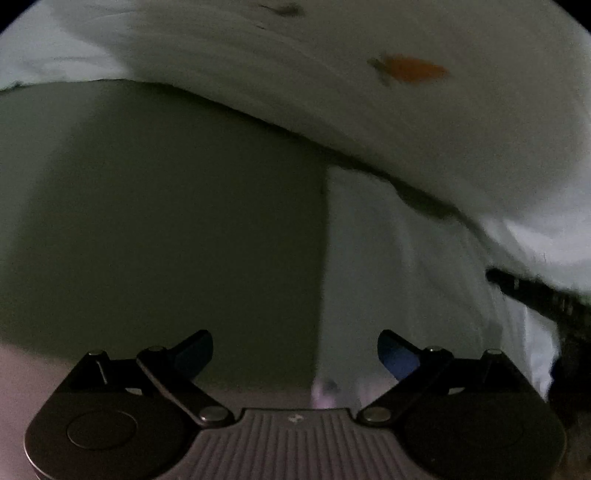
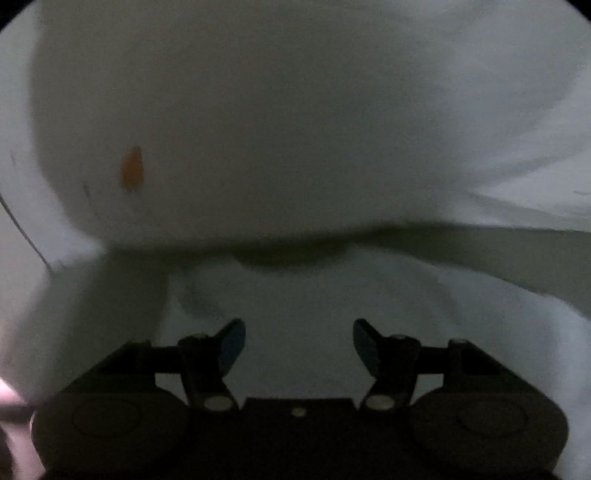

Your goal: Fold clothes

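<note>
white garment (image 2: 295,129) blurred, edges cut off

Both wrist cameras look steeply down along their jaws, close over the white cloth (image 1: 369,110); both catch its orange mark (image 2: 132,168).

No readable text in either view. The white garment (image 1: 369,110) has a small orange mark (image 1: 413,70) with a darker smudge beside it; it looks like a printed motif, with no letters or digits to make out. The same orange mark (image 2: 132,170) shows in the right wrist view, blurred. A dark smear (image 1: 284,9) near the top of the cloth is too blurred to read. Both frames are dim and motion-blurred. No labels, brands, numbers or signs.
</note>
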`<state>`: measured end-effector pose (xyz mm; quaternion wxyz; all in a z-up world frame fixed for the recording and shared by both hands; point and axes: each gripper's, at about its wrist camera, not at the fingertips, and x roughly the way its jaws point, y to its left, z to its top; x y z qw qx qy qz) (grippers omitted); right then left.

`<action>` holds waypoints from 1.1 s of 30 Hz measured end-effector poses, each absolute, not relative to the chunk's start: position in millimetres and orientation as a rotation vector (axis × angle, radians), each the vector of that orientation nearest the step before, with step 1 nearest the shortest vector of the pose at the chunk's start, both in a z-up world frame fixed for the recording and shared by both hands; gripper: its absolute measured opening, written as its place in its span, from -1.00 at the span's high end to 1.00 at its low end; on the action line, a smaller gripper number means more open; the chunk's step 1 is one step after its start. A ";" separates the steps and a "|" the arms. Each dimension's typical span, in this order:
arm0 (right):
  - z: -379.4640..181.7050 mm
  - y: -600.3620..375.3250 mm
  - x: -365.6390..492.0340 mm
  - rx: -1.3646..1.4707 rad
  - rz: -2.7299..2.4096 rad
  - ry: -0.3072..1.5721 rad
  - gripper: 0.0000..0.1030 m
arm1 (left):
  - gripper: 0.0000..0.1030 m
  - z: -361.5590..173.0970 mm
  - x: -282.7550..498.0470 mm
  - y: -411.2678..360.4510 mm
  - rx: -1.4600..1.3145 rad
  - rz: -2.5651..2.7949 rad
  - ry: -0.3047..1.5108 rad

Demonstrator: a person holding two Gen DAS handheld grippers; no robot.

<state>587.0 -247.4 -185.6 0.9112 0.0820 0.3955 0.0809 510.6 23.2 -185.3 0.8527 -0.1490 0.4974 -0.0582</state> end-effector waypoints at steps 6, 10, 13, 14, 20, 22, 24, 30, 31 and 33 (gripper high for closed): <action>-213.8 -249.7 482.7 -0.025 -0.045 0.993 -0.39 | -0.86 -188.9 453.9 -19.5 -0.148 -0.199 1.132; -196.7 -265.5 419.2 0.158 -0.090 0.988 -0.72 | -0.87 -177.7 391.3 -30.3 -0.140 -0.254 1.132; -189.3 -265.4 380.5 0.165 -0.129 0.991 -0.80 | -0.87 -177.5 353.7 -42.2 -0.134 -0.311 1.157; -185.8 -261.1 371.2 0.153 -0.146 0.995 -0.85 | -0.87 -178.2 343.2 -47.2 -0.115 -0.335 1.161; -200.8 -262.5 301.9 0.168 -0.228 1.072 -0.91 | -0.87 -183.9 291.3 -73.1 -0.015 -0.485 1.170; -208.5 -261.4 277.0 0.171 -0.256 1.106 -0.92 | -0.88 -190.6 277.6 -77.2 -0.036 -0.532 1.195; -214.9 -259.4 252.3 0.167 -0.280 1.130 -0.95 | -0.97 -202.1 268.8 -78.8 -0.069 -0.564 1.228; -207.5 -253.5 207.4 0.166 -0.288 1.132 -0.88 | -0.99 -211.0 249.7 -80.3 -0.045 -0.559 1.177; -204.6 -254.5 204.3 0.166 -0.282 1.114 -0.81 | -0.99 -210.1 252.1 -79.3 -0.067 -0.546 1.185; -198.9 -260.7 204.5 0.192 -0.269 1.066 -0.64 | -0.99 -205.1 258.6 -74.7 -0.138 -0.521 1.196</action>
